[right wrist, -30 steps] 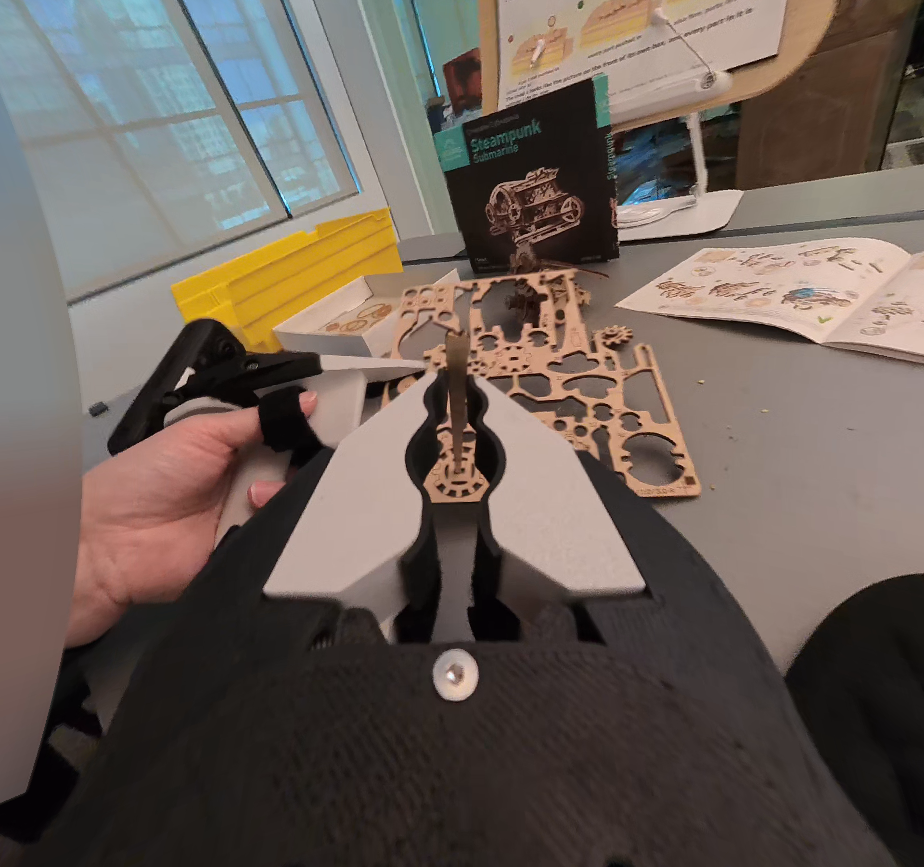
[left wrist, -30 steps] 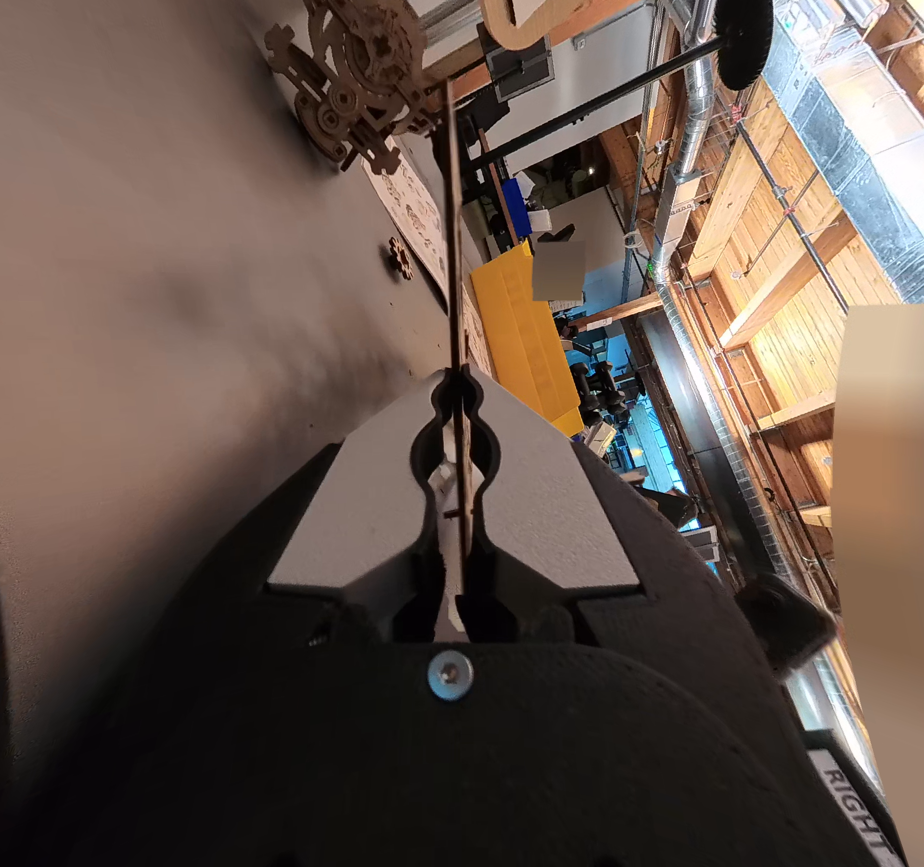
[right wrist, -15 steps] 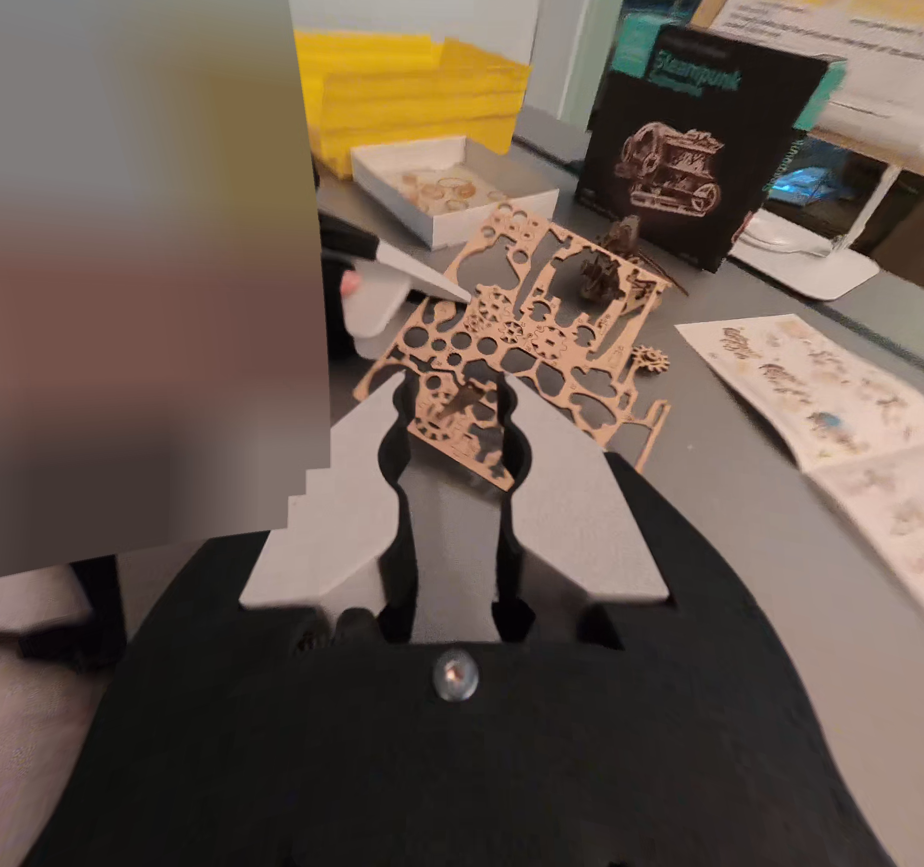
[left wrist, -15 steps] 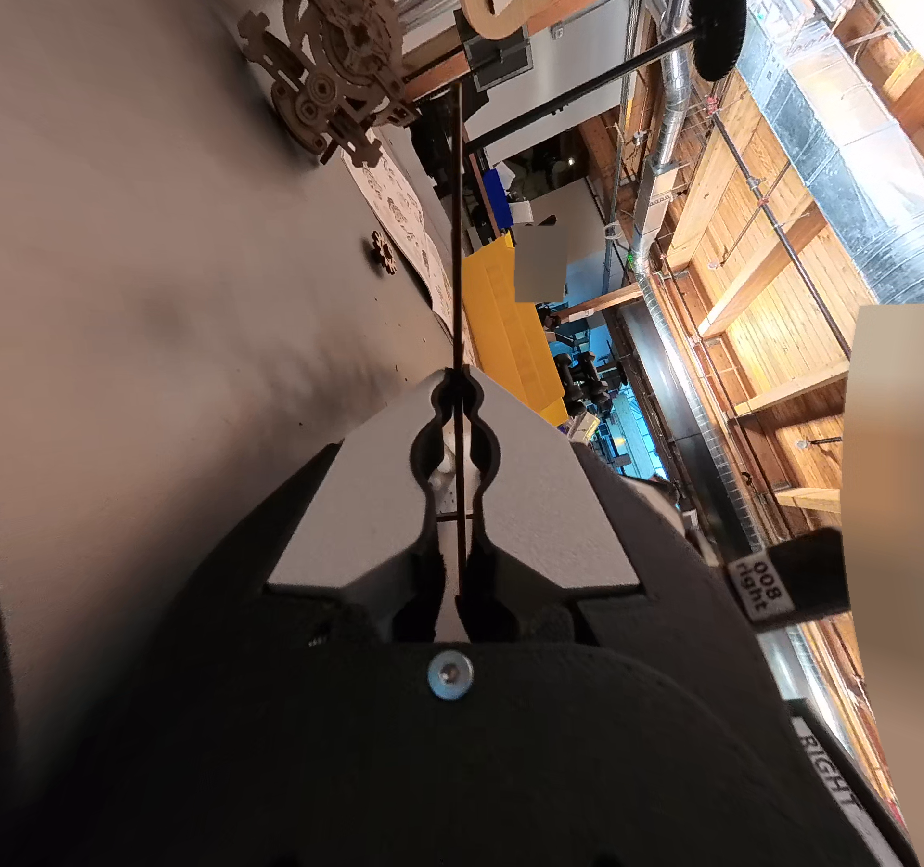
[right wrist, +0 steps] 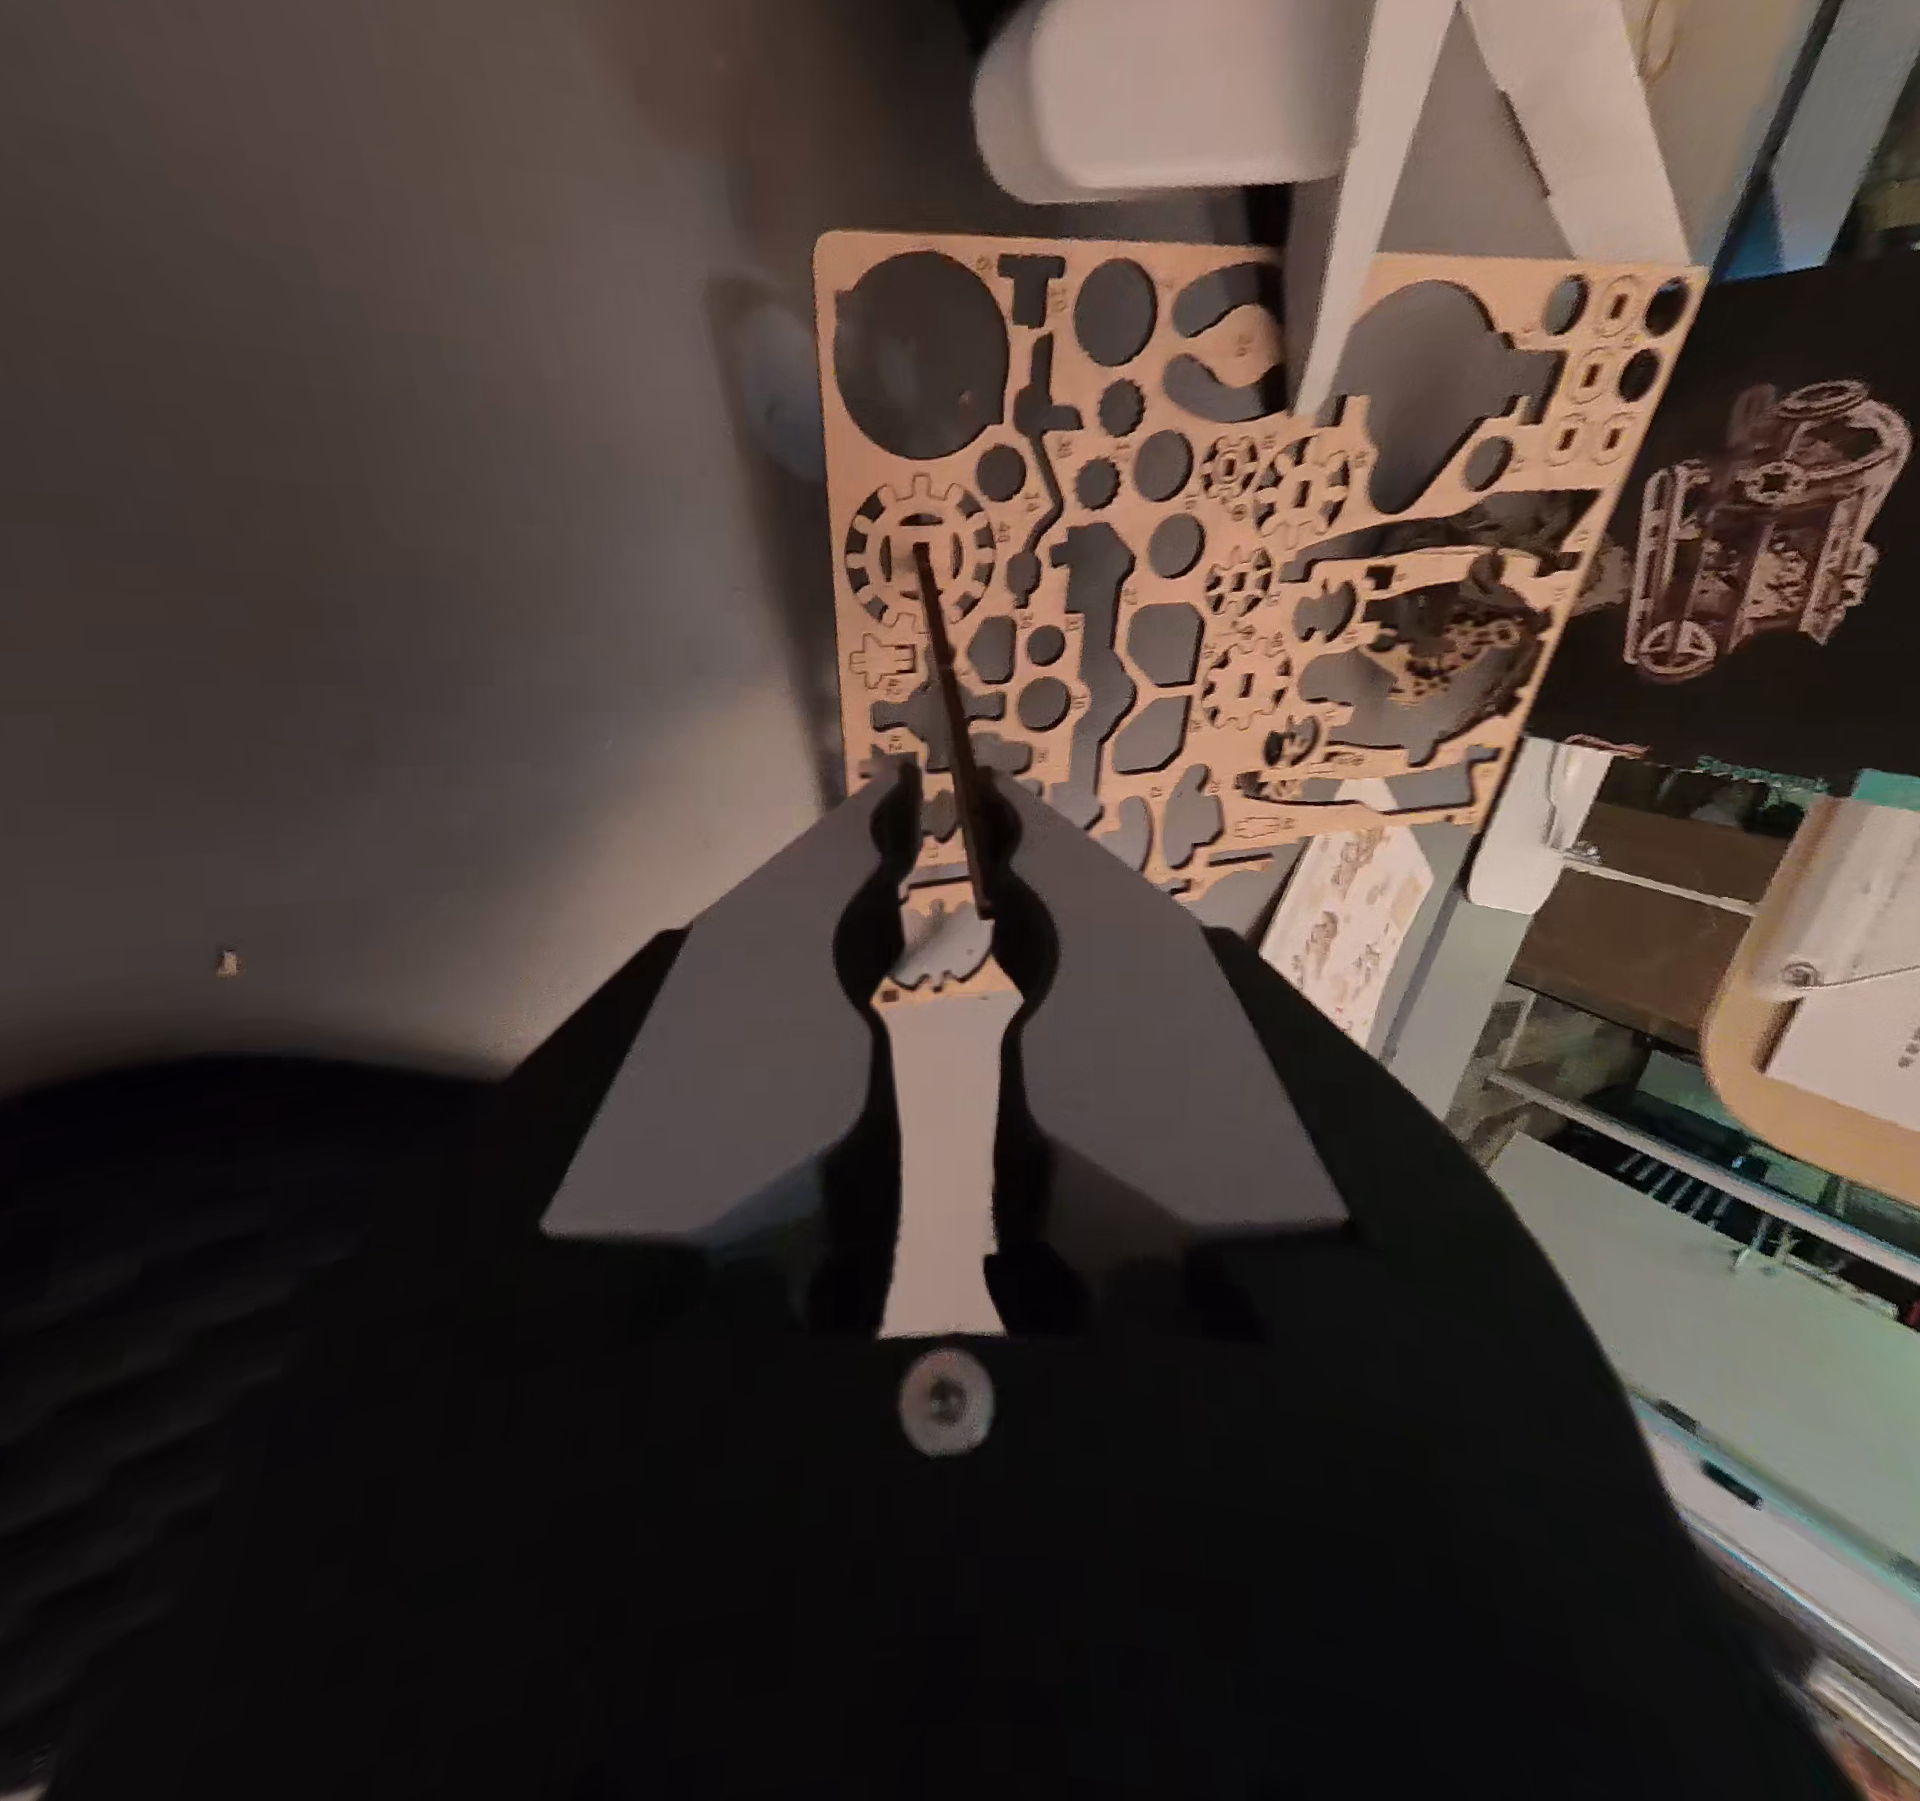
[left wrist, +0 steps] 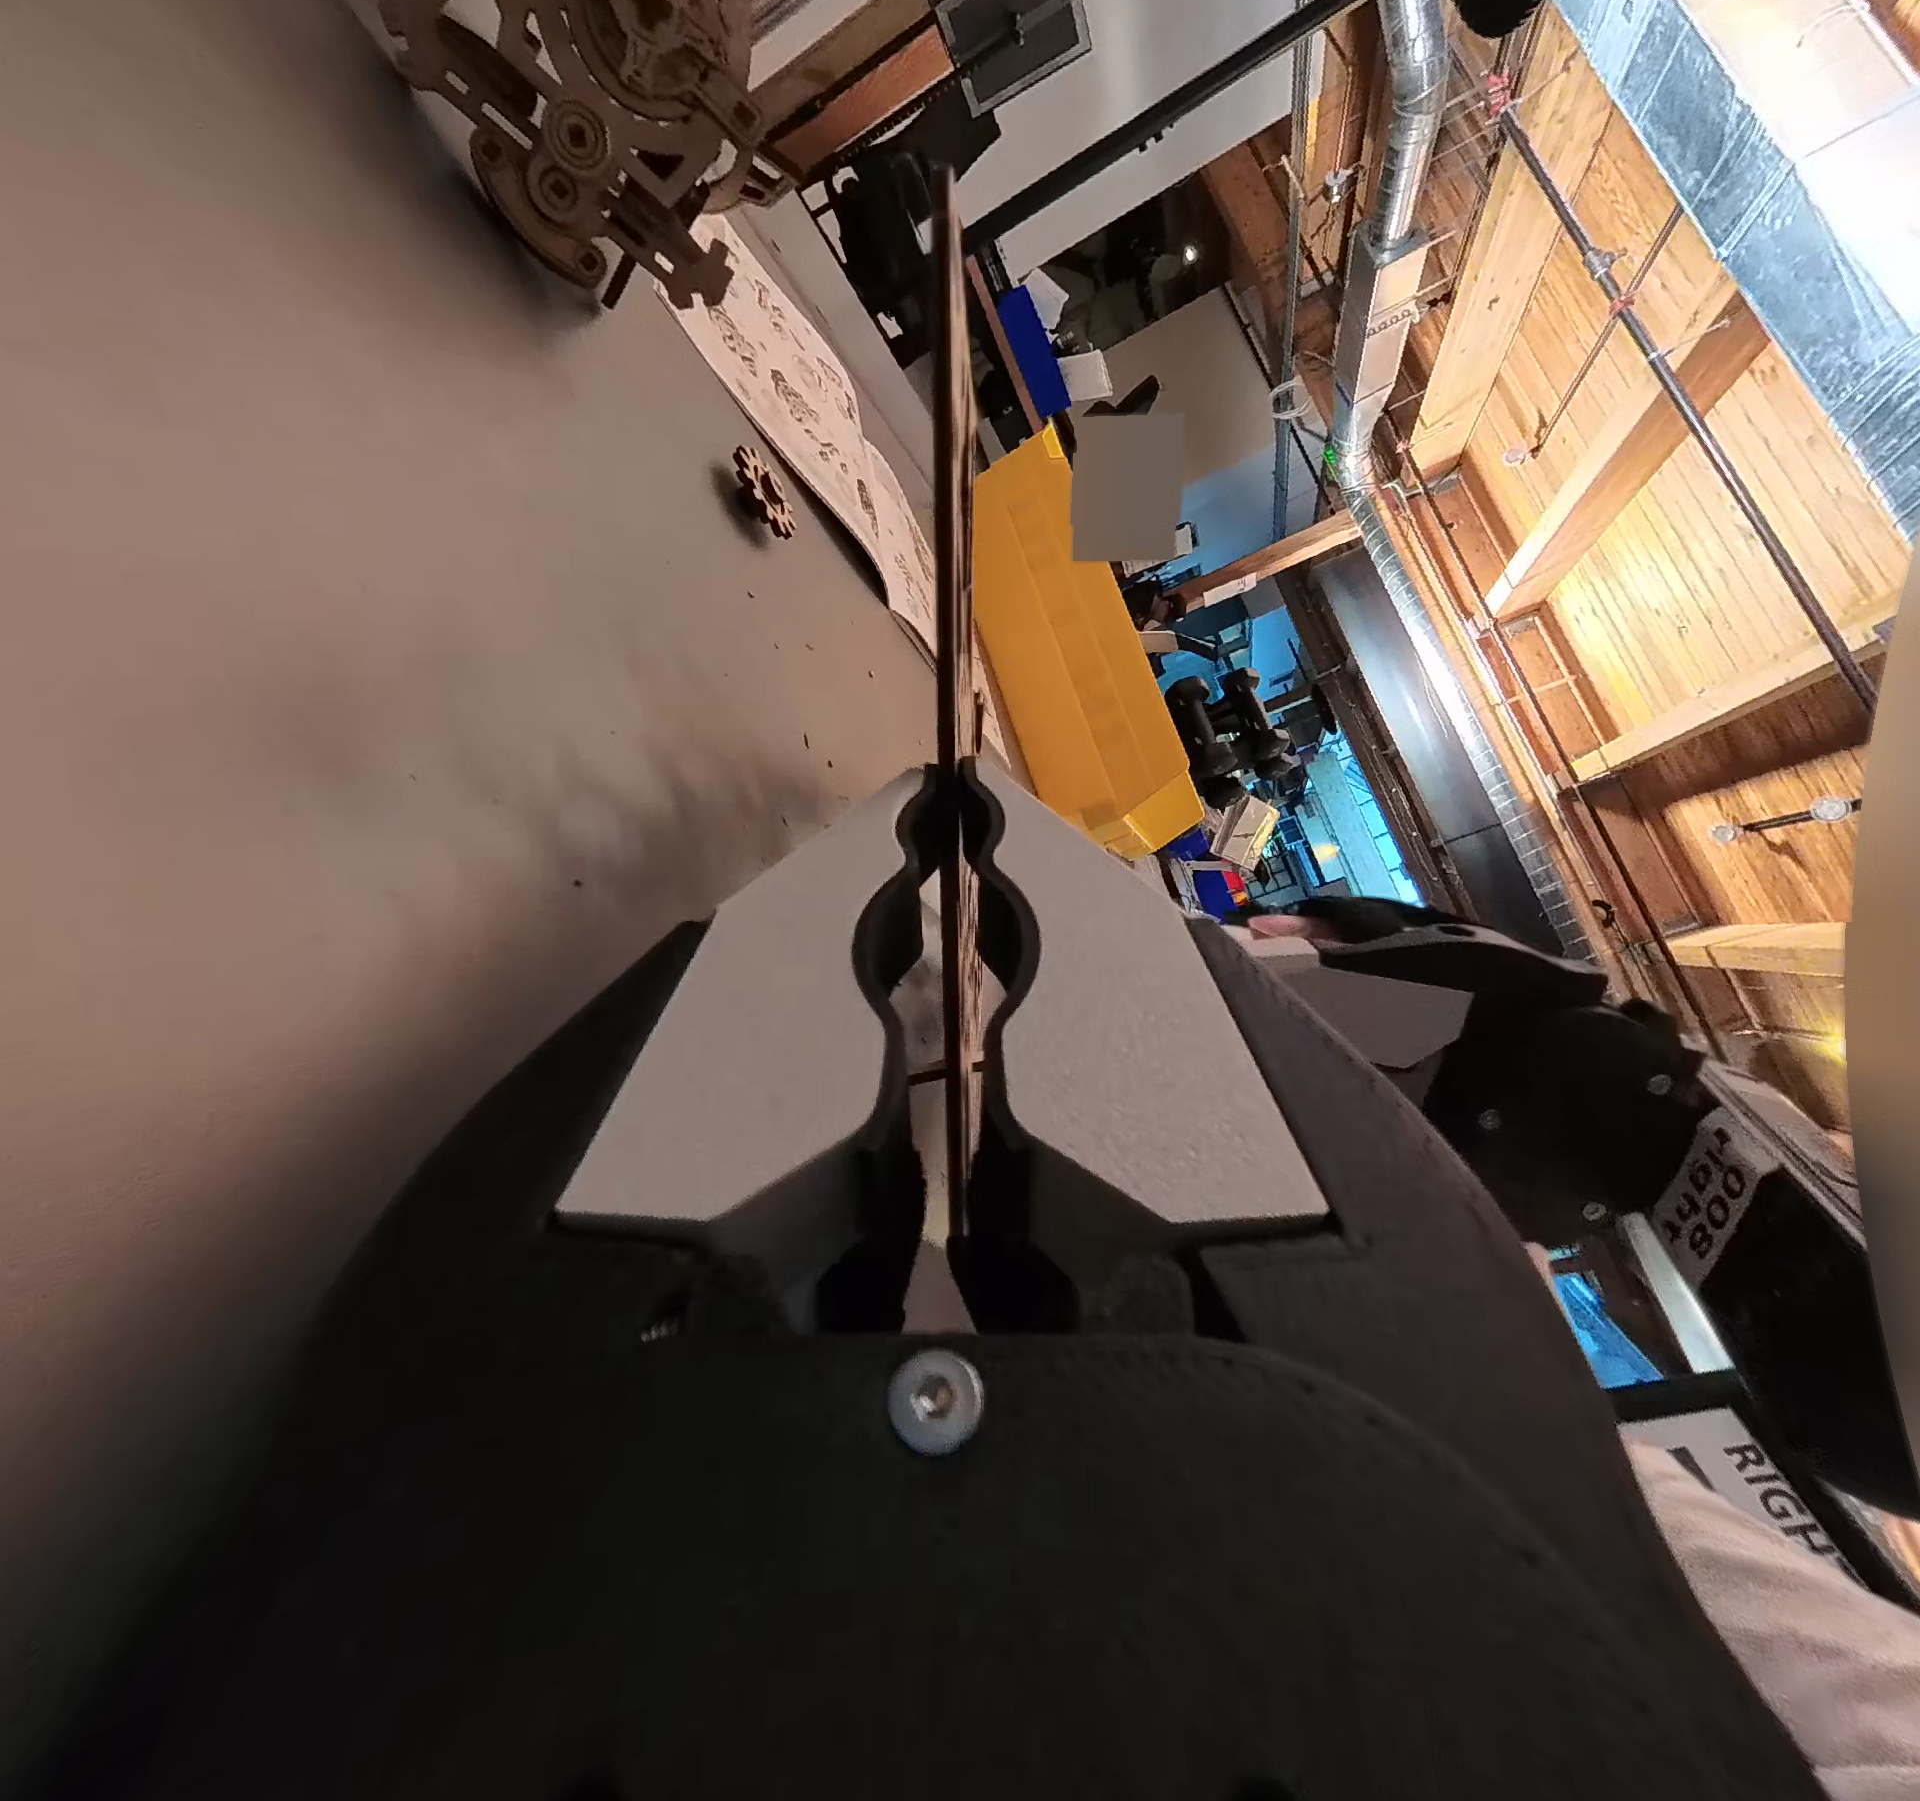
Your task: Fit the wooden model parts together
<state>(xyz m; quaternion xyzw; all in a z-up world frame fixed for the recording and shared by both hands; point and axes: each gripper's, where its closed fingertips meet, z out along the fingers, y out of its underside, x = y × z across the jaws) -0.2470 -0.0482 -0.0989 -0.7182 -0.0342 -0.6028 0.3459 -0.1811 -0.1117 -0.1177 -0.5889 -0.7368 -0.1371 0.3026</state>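
My left gripper (left wrist: 951, 775) is shut on a thin wooden parts sheet (left wrist: 949, 504), seen edge-on and held upright over the grey table (left wrist: 364, 712). In the right wrist view the sheet (right wrist: 1143, 546) faces me, full of cut-outs, with a left finger (right wrist: 1143, 89) at its top. My right gripper (right wrist: 961, 790) has its jaws a little apart. A thin dark wooden piece (right wrist: 951, 702) stands edge-on between them, its far end at a gear ring on the sheet. The gap is wider than the piece. The right gripper also shows in the left wrist view (left wrist: 1507, 1024).
A partly built wooden model (left wrist: 603, 68), a loose small gear (left wrist: 764, 504) and an open instruction booklet (left wrist: 790, 380) lie on the table. Yellow bins (left wrist: 1070, 629) stand beyond. A black kit box (right wrist: 1766, 525) and a white box (right wrist: 1558, 68) sit behind the sheet. The tips of one gripper are about 10 cm away from the tips of the other. To the partly built wooden model (left wrist: 603, 68): left tips about 15 cm, right tips about 25 cm.
My right gripper swung from looking across the table to facing the sheet up close, and its jaws parted from the piece. It has come into the left wrist view. The left gripper keeps hold of the sheet.
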